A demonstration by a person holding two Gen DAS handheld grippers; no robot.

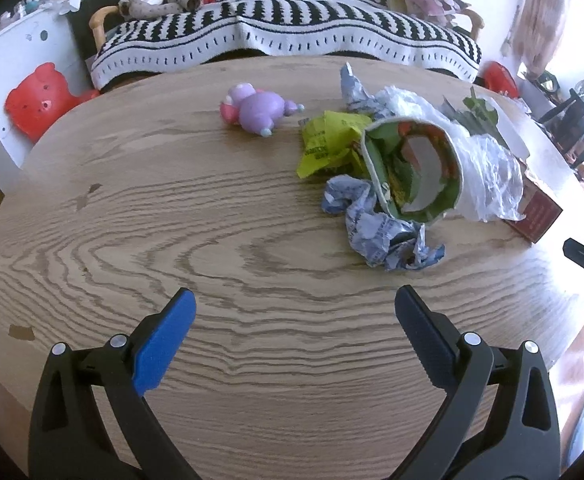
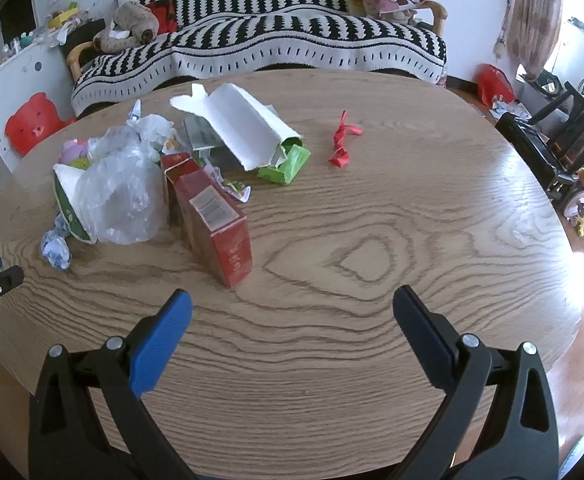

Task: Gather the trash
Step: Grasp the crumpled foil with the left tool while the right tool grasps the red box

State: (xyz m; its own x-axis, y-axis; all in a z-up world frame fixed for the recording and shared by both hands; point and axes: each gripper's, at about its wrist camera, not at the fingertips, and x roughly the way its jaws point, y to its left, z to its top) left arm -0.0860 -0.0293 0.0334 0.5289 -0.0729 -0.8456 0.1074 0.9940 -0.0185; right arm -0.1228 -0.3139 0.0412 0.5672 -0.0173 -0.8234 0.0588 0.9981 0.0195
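We see the left gripper [image 1: 295,300] hovering over the wooden table [image 1: 172,240], fingers spread wide, nothing between them, touching nothing. The right gripper [image 2: 292,300] is likewise wide apart and empty above the table.

In the left view the trash sits at 1 o'clock from the gripper: a crumpled blue-white paper [image 1: 375,228] nearest, touching a green-lined paper cup [image 1: 415,168] lying on its side, with a yellow-green wrapper [image 1: 327,142] and clear plastic bag [image 1: 487,168] beside it. A purple toy [image 1: 258,109] lies at 11 o'clock, apart from the pile.

In the right view a red box [image 2: 216,224] lies at 11 o'clock, a white torn carton [image 2: 244,128] behind it, and a red twisted wrapper [image 2: 341,140] at 12 o'clock, alone.
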